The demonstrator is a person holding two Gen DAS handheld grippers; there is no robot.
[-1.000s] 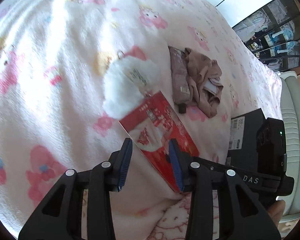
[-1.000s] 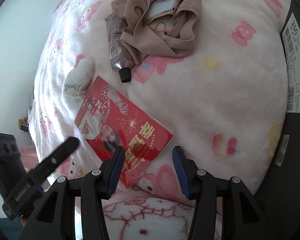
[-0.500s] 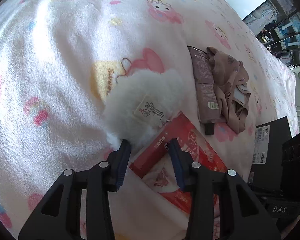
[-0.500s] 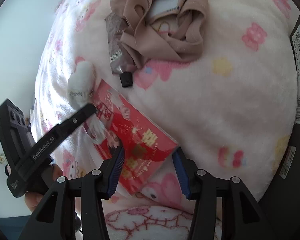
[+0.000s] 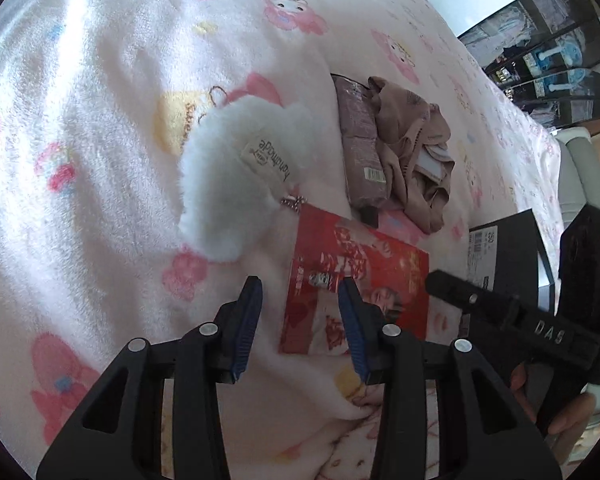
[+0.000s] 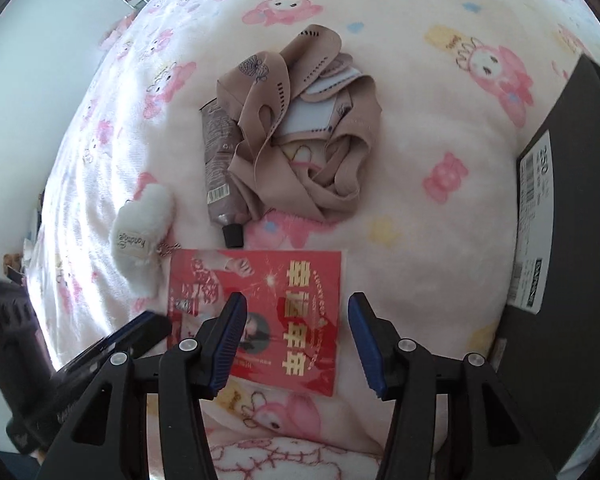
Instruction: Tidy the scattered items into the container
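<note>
My right hand-held gripper [image 6: 296, 334] is empty, jaws opening, right over the flat glossy red card [image 6: 256, 316], whose long side runs across my jaws. My left hand-held gripper [image 5: 300, 320], half open and empty, sits just off its left edge. Beyond lie a fluffy white plush [image 6: 144, 236], a tube [image 6: 220, 172] and crumpled cloth [image 6: 300, 140] on the fleecy bed [image 6: 420, 120]; the black box [image 6: 572, 240] is to my right.

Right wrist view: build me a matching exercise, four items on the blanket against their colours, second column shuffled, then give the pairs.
Items:
1. plush charm
2. flat packet
3. tube
4. crumpled cloth

Colours:
A. beige
B. white
C. mauve with a black cap
D. red with gold characters

Pairs: 1-B, 2-D, 3-C, 4-A
</note>
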